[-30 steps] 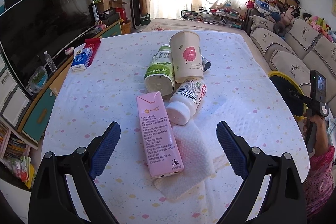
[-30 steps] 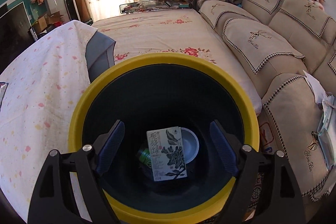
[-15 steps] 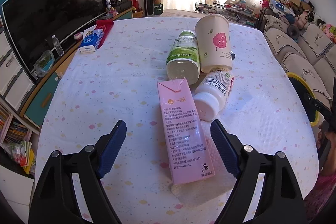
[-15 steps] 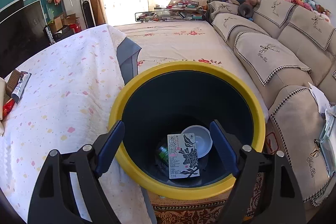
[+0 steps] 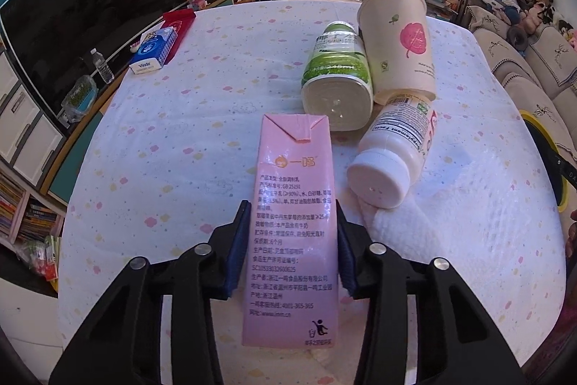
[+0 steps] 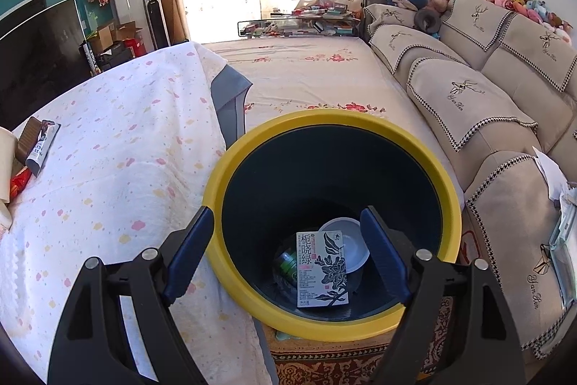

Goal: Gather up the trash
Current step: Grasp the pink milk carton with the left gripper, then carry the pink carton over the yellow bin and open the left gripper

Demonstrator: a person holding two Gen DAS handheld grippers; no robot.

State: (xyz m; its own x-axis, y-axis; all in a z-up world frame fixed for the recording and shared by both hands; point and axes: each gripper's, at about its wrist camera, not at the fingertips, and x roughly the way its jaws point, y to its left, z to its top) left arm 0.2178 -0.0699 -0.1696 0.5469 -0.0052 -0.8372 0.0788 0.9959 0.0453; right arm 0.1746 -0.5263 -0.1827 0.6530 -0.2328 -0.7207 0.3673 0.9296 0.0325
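Observation:
A pink milk carton (image 5: 294, 168) lies flat on the flowered tablecloth (image 5: 180, 150), partly on a white paper towel (image 5: 414, 230). My left gripper (image 5: 292, 208) is closing around its lower half, and both blue pads touch its long sides. Behind it lie a green bottle (image 5: 337, 78), a paper cup (image 5: 396, 42) and a white bottle (image 5: 393, 161). My right gripper (image 6: 286, 215) hangs open and empty over the yellow-rimmed bin (image 6: 360, 118), which holds a printed box (image 6: 322, 269), a white bowl (image 6: 346, 237) and a green can (image 6: 286, 264).
A blue tissue pack (image 5: 153, 51) and a red box (image 5: 178, 24) sit at the table's far left, by the TV (image 5: 90, 6). A wrapper (image 6: 39, 147) lies on the cloth. The sofa (image 6: 487, 96) runs along the right of the bin.
My left gripper dropped down over the pink carton and its jaws narrowed from wide apart onto the carton's sides. The right gripper drew back and up, so the bin looks smaller and farther right.

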